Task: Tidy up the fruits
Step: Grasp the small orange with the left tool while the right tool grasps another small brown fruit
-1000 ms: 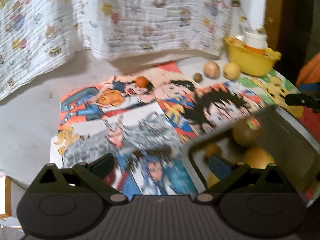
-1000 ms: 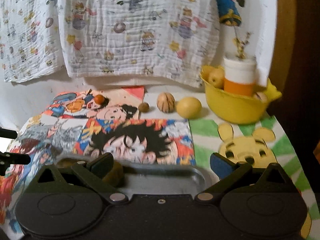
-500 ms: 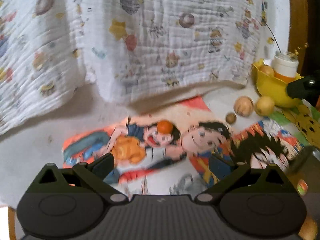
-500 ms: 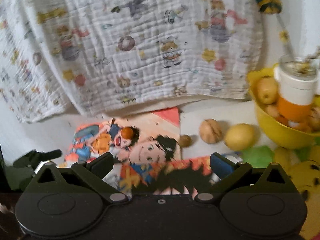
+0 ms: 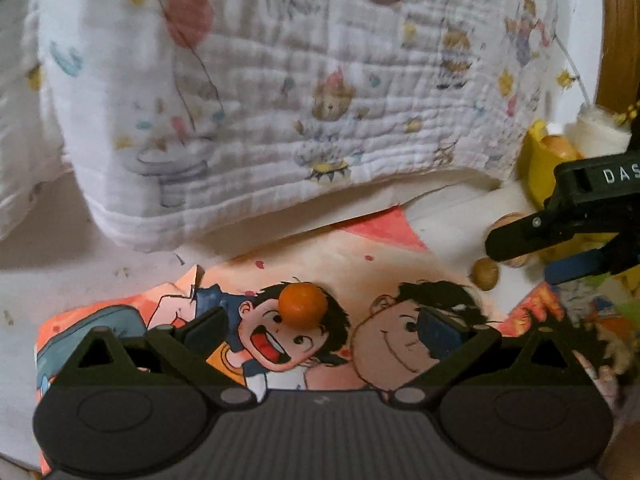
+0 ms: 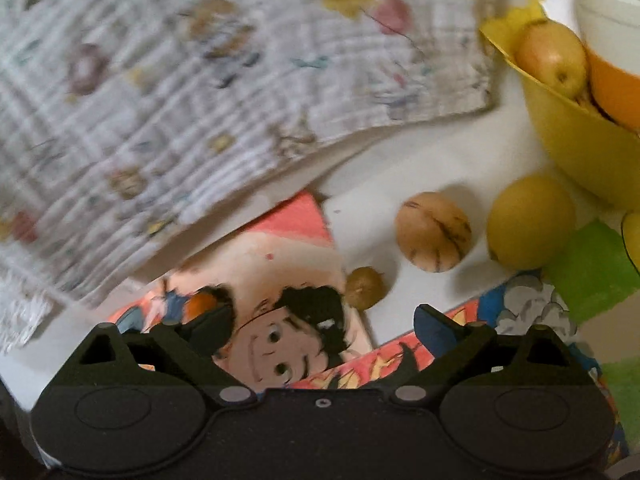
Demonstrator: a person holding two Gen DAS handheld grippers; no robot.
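Small orange fruit (image 5: 301, 304) just beyond wide-open, empty left hand-held gripper (image 5: 320, 326).

A small orange fruit (image 5: 301, 304) lies alone; a small brown fruit (image 6: 365, 288), striped tan fruit (image 6: 434, 236) and yellow fruit (image 6: 530, 222) sit in a row.

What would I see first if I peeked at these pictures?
A little orange fruit sits on a cartoon boy's head on the bright comic mat, right ahead of the open left gripper. To the right, a yellow bowl holds fruit, with a yellow fruit and a striped tan fruit lying beside it.
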